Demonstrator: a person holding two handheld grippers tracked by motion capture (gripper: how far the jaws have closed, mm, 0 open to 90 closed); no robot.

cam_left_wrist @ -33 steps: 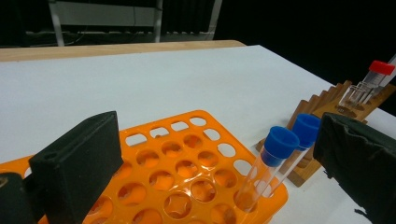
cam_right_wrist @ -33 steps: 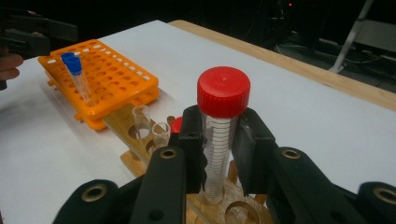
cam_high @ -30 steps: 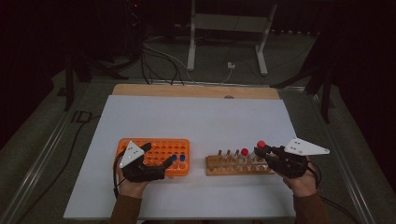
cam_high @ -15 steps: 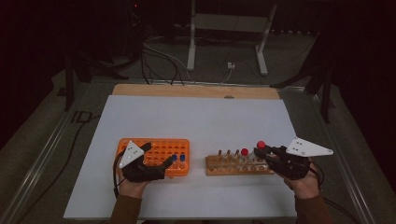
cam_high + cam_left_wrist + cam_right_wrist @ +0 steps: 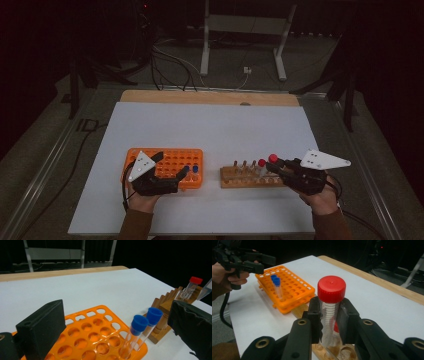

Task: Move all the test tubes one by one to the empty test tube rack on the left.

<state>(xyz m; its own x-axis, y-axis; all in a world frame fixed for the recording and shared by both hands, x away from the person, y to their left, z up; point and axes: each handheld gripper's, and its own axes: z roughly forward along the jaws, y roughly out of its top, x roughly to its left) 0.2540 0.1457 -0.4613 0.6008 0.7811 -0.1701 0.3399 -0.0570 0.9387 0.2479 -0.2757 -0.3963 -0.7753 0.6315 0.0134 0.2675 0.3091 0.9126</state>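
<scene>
My right gripper [image 5: 331,312] is shut on a clear tube with a red cap [image 5: 331,288], held upright just above the wooden rack [image 5: 248,178]. A second red-capped tube [image 5: 261,163] stands in that rack beside it. My left gripper [image 5: 170,165] is open over the orange rack [image 5: 165,161], its jaws wide apart with nothing between them. Two blue-capped tubes [image 5: 139,323] stand in the near right corner of the orange rack [image 5: 100,340]. The wooden rack [image 5: 163,312] and the held red-capped tube [image 5: 192,285] appear at the right of the left gripper view.
Both racks sit on a white sheet [image 5: 210,130] near its front edge, side by side. A wooden table edge [image 5: 210,97] runs along the back. Cables and a metal stand [image 5: 240,35] lie on the dark floor beyond.
My right gripper has drifted slightly left and down with the red-capped tube. The left gripper and the racks have not moved.
</scene>
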